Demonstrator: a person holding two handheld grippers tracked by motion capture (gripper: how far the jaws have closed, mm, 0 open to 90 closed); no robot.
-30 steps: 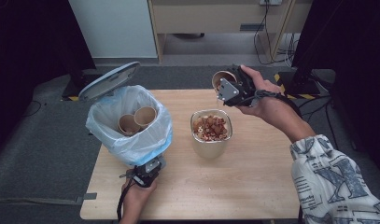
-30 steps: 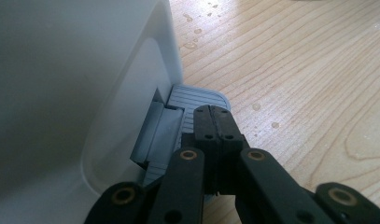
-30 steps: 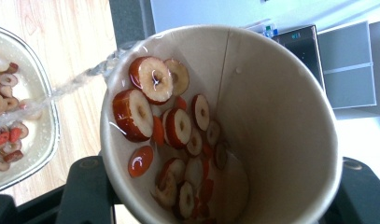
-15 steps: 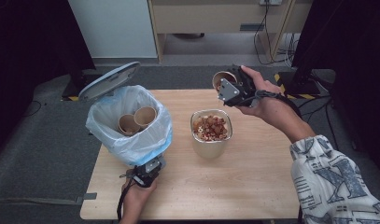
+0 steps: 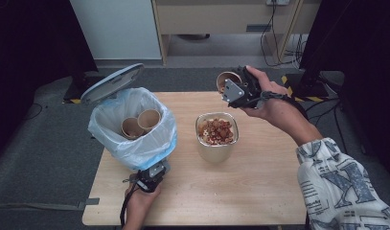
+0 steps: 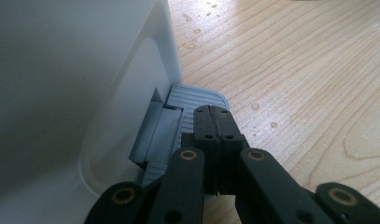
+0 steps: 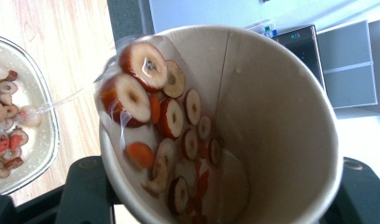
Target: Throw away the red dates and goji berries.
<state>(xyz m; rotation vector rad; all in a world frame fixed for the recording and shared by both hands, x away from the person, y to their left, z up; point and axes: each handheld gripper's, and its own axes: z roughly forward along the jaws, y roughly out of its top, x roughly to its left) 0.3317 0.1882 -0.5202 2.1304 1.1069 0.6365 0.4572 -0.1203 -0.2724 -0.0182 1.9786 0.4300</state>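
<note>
Nothing shifted since a second ago: both hands parked as before. Right gripper (image 5: 236,85) clamped on a paper cup (image 5: 227,80), raised beyond the glass container (image 5: 217,135) and tipped so the sliced dried fruit (image 7: 171,116) can slide out. Cup's long axis close to level, mouth toward the container. Left gripper (image 6: 213,122) closed with nothing between the jaws, pressing the bin's pedal (image 6: 187,103), probably to keep the lid (image 5: 112,82) up over the bin (image 5: 130,143).

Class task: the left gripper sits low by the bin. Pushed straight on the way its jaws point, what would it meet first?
Probably the grey pedal beneath the shut left gripper, then the white bin wall; depth is unclear.
</note>
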